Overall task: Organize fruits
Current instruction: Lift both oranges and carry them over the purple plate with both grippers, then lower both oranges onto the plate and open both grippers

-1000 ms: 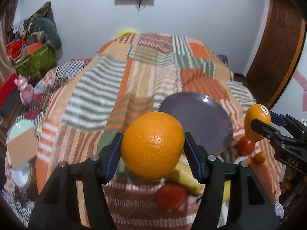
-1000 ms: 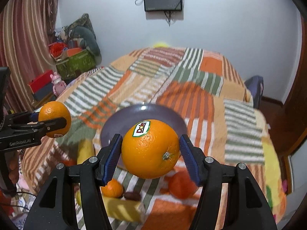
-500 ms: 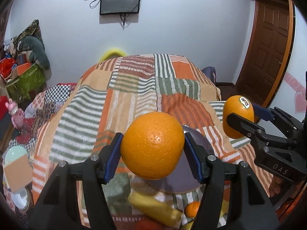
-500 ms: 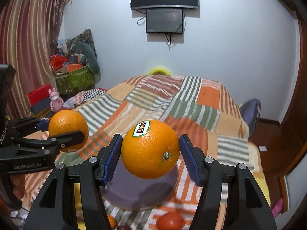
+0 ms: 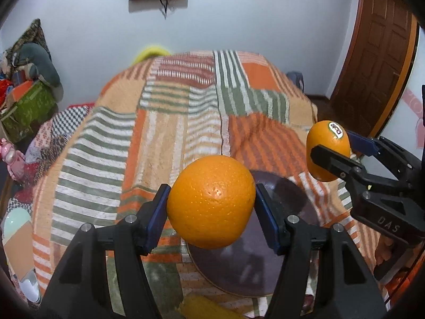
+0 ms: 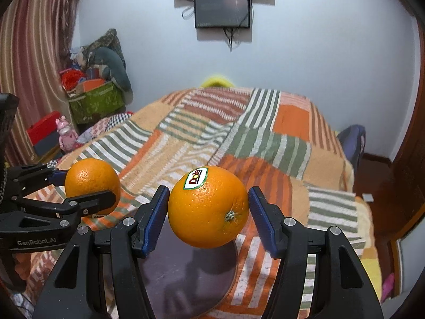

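Bedroom: pale wall (image 6: 318, 53) with a dark screen (image 6: 222, 10) mounted on it, striped curtain (image 6: 34, 53) far left, brown door (image 5: 377, 61) on the right. Work surface is the bed with a patchwork striped blanket (image 5: 164, 138).

Left to right:

- Green box (image 6: 97, 101) by the curtain is stuffed with clutter, with a grey plush on top. I can't tell the contents apart. A pink toy (image 6: 65, 134) stands just beside it.
- Your left gripper (image 5: 211, 210) is about half open, with both blue pads pressed on a plain orange (image 5: 211, 202). It's held clear of the blanket, above the near-left rim of the plate. From the right wrist view, the same left gripper (image 6: 90, 186) and orange (image 6: 91, 182) sit at the left edge.
- Dark purple plate (image 5: 279, 263) lies flat on the blanket below both grippers. Its visible face shows only shadows, and part of it is hidden behind the fruit.
- A yellow fruit (image 5: 207, 307), blurred, lies on the blanket touching or just short of the plate's near edge.
- Your right gripper (image 6: 208, 207) is also about half open, clamped on a stickered orange (image 6: 208, 207). The label faces up and the stem end points toward the camera. It's held above the plate (image 6: 191, 273). In the left wrist view, that gripper (image 5: 329, 151) and its orange (image 5: 328, 151) sit to the right of the plate.
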